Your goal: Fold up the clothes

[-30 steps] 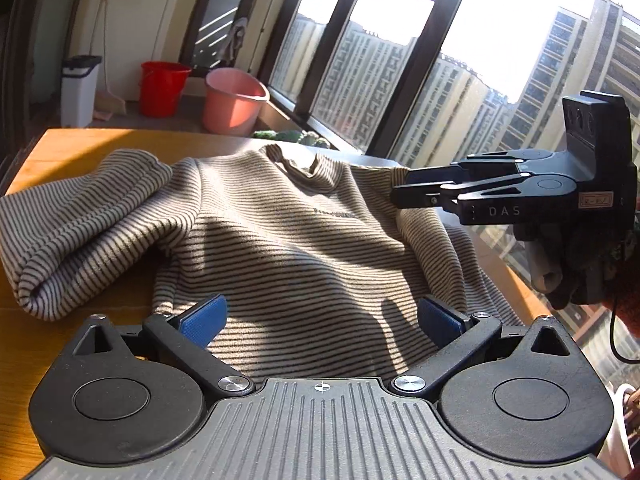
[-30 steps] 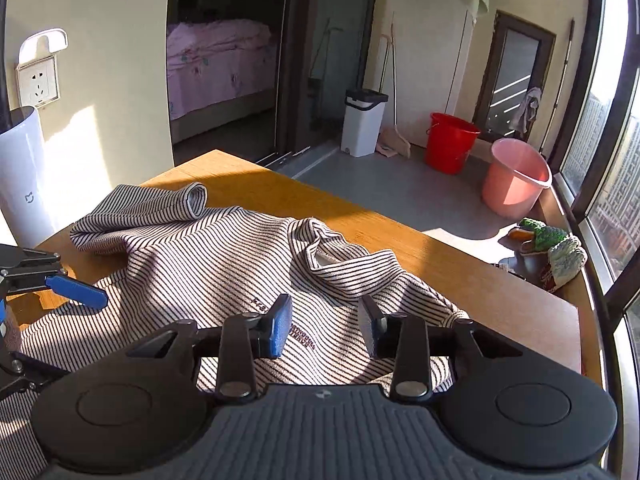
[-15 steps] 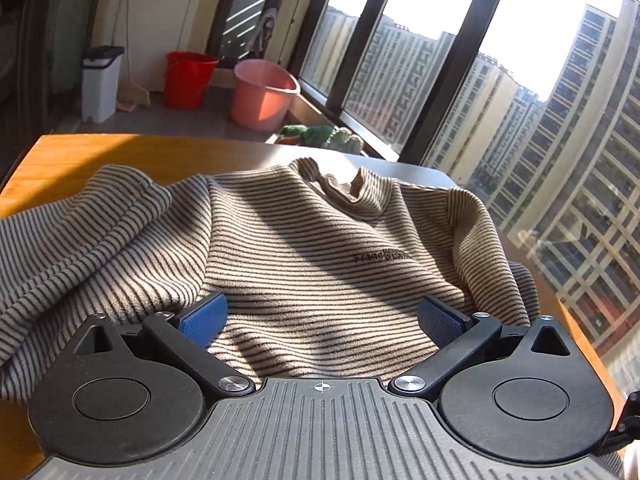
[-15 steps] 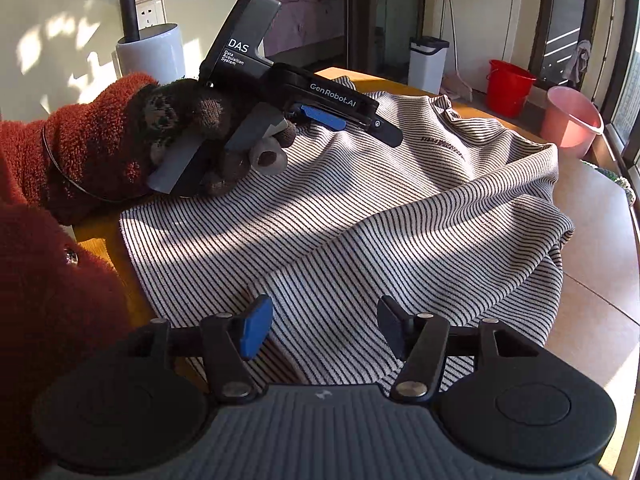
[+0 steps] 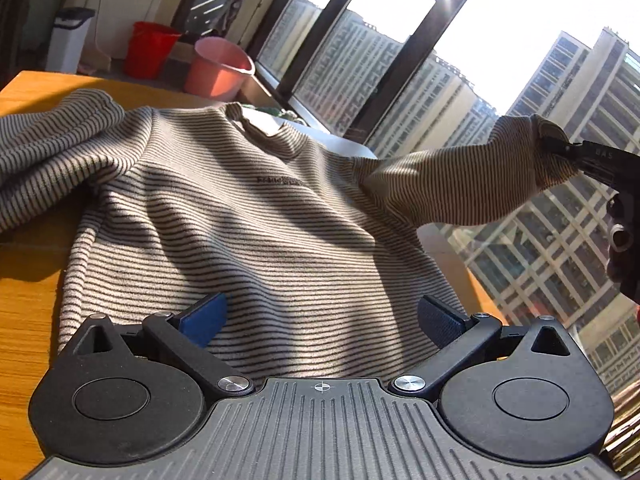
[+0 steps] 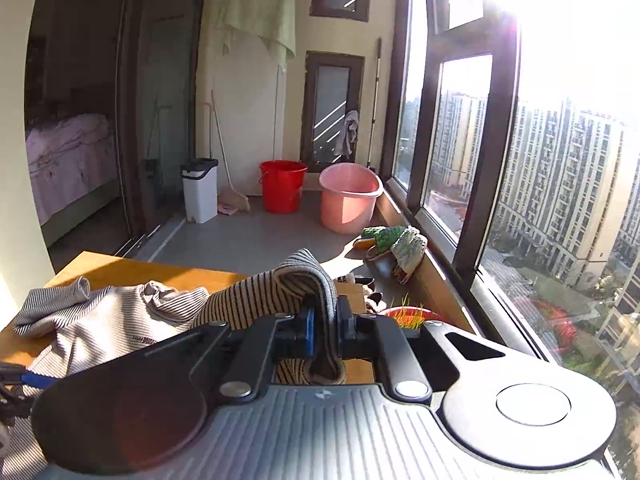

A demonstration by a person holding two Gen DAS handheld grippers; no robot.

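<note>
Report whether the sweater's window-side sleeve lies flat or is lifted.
Lifted: the right gripper is shut on the sleeve, holding it out in the air off the table.

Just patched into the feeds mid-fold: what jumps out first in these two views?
The right gripper is clamped on a sleeve of the striped sweater, holding it stretched in the air off to the window side. The rest of the sweater lies spread on the wooden table, with the left gripper open just above its hem. Beyond the table, a red bucket and a pink tub stand on the floor by the sunlit windows.
</note>
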